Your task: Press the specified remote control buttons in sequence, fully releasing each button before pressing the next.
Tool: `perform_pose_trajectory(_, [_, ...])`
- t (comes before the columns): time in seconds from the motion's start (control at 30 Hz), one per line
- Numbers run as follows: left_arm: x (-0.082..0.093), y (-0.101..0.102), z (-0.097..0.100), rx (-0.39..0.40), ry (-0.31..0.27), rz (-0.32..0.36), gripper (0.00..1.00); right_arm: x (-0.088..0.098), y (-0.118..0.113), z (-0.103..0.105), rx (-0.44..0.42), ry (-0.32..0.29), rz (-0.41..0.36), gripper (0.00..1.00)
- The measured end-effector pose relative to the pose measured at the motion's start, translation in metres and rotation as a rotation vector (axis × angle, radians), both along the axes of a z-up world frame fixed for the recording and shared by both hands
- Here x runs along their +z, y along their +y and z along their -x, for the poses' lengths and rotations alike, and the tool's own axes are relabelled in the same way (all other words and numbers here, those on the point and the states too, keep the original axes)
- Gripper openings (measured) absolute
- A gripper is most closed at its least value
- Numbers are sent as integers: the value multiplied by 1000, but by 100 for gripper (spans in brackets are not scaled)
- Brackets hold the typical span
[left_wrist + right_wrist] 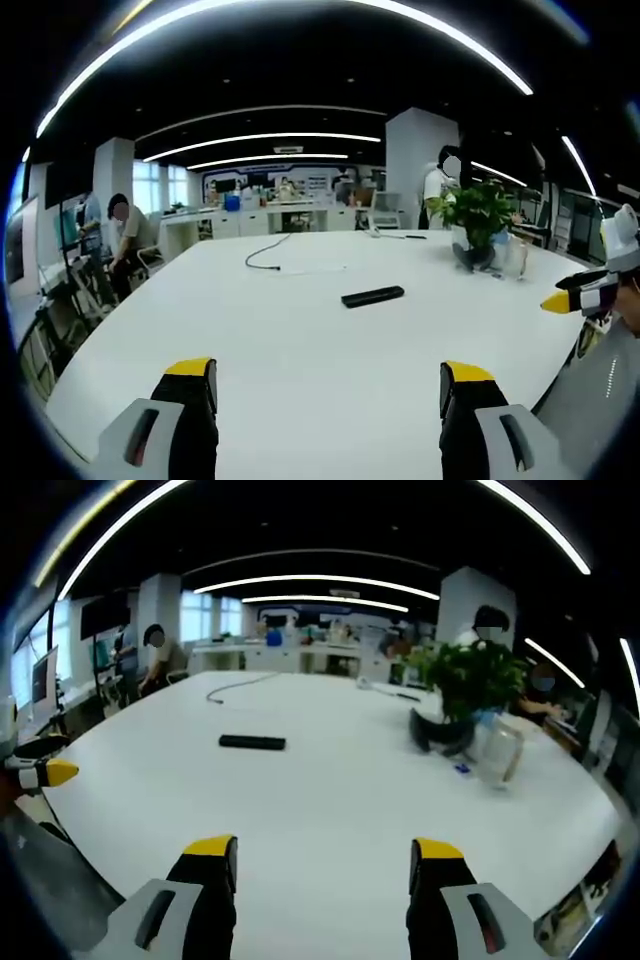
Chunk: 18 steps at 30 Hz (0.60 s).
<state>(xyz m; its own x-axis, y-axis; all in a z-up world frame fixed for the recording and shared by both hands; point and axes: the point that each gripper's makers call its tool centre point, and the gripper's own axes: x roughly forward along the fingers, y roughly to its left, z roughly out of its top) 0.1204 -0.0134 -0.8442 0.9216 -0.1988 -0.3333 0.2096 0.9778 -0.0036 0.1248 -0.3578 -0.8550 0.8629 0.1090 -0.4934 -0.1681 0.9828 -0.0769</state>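
Observation:
A black remote control (372,296) lies flat on the big white table (300,340), well beyond my left gripper (330,378), which is open and holds nothing. In the right gripper view the remote control (252,742) lies left of centre, far ahead of my right gripper (325,860), also open and empty. The right gripper's yellow tip (560,300) pokes in at the right edge of the left gripper view. The left gripper's yellow tip (55,772) shows at the left edge of the right gripper view.
A potted green plant (465,695) and a clear jug (500,752) stand at the table's right side. A dark cable (270,255) lies on the far part of the table. People sit and stand at desks behind.

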Motion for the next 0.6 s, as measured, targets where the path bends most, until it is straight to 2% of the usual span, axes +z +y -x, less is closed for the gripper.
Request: perform_pose_trajectory(0.6, [-3,-1,-1,-6,7,3,95,0,-1,-1,-1,3,0,69])
